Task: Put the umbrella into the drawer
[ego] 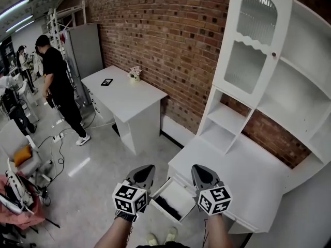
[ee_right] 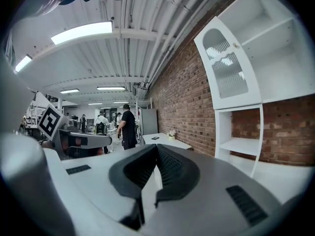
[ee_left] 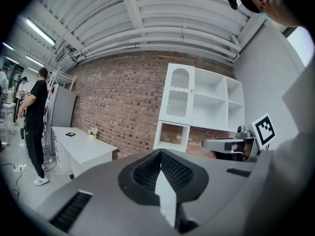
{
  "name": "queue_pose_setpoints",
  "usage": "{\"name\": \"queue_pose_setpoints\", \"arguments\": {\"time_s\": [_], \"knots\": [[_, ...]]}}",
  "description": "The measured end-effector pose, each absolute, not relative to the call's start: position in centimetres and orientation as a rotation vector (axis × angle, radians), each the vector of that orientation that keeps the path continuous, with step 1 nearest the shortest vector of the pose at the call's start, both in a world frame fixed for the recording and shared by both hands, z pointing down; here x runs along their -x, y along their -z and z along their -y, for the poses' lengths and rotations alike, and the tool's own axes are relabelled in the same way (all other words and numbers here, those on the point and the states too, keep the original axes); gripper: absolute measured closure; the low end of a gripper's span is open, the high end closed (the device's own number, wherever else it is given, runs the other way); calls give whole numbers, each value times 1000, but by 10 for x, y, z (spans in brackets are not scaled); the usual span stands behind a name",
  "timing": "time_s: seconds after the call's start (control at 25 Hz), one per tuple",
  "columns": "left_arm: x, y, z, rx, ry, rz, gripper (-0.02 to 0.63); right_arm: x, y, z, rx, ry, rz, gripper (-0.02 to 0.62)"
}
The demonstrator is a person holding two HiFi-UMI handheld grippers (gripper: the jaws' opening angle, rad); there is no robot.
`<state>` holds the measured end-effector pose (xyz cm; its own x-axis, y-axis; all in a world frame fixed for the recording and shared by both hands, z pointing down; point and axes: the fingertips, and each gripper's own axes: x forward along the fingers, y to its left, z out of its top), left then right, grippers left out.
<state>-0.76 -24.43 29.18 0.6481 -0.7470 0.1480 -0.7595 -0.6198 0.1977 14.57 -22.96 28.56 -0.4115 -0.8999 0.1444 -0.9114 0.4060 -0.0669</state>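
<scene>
The white drawer (ego: pixel 178 189) stands pulled out from the white desk (ego: pixel 243 174), below and between my two grippers. A dark, long thing, which looks like the folded umbrella (ego: pixel 166 207), lies along the drawer's near edge. My left gripper (ego: pixel 146 168) is held up in the air to the left of the drawer, jaws shut and empty. To the drawer's right my right gripper (ego: pixel 199 168) is raised the same way, shut with nothing in it. In the left gripper view the left gripper (ee_left: pixel 160 154) points at the brick wall. The right gripper (ee_right: pixel 156 148) points along the wall.
A white hutch with shelves and a glass door (ego: pixel 253 50) stands on the desk against the brick wall (ego: pixel 170 30). A second white table (ego: pixel 129 94) with a small flower pot (ego: pixel 135 74) is farther left. A person in black (ego: pixel 59 87) stands beyond it. Chairs and cables (ego: pixel 23 159) crowd the left floor.
</scene>
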Motion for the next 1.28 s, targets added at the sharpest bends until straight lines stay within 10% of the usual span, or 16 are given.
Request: {"name": "queue_pose_setpoints", "arguments": {"time_s": [1.28], "knots": [[-5,-192,243,-2729,52,1332,600,-164,-195,226,-1678,3,2639,591]]}}
